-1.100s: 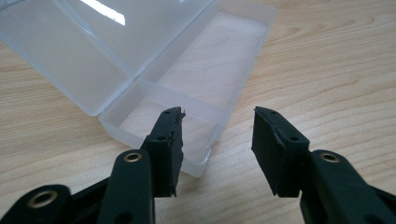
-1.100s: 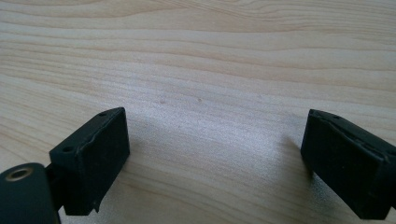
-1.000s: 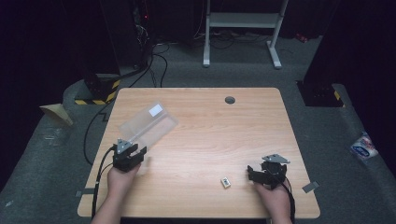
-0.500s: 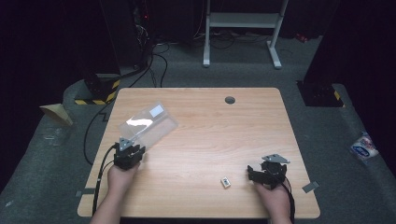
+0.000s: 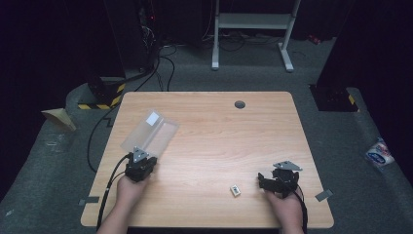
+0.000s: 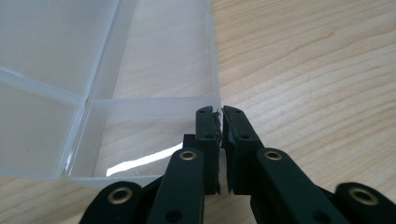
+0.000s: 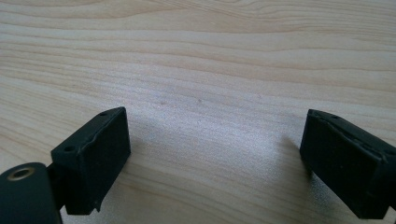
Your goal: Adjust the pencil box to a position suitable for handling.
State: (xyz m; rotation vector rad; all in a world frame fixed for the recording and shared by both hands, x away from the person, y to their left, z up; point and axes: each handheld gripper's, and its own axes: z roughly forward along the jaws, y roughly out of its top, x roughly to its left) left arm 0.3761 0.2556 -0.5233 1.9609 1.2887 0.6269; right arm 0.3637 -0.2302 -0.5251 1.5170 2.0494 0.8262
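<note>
1. The person's left hand (image 5: 130, 187) reaches in from the bottom edge of the high view, forearm angled up and slightly right, holding the left gripper (image 5: 141, 163) low over the near left part of the wooden table (image 5: 234, 141).
2. Its jaws have just been closing and now pinch the near corner wall of a clear plastic compartment box (image 6: 93, 93); in the left gripper view the thin wall sits squeezed between the two black pads (image 6: 208, 130).
3. The box stretches away from the gripper toward the table's far left, a white label at its far end.
4. The right hand (image 5: 285, 207) rests near the table's front right, holding the right gripper (image 5: 277, 181) with its jaws spread wide and only bare wood between them.
5. A small white block (image 5: 235, 190) lies just left of the right gripper, not touching it.
6. The box lies close to the table's left edge; the broad centre and far right of the tabletop are open wood, apart from a dark round grommet (image 5: 239, 104) near the far edge.
</note>
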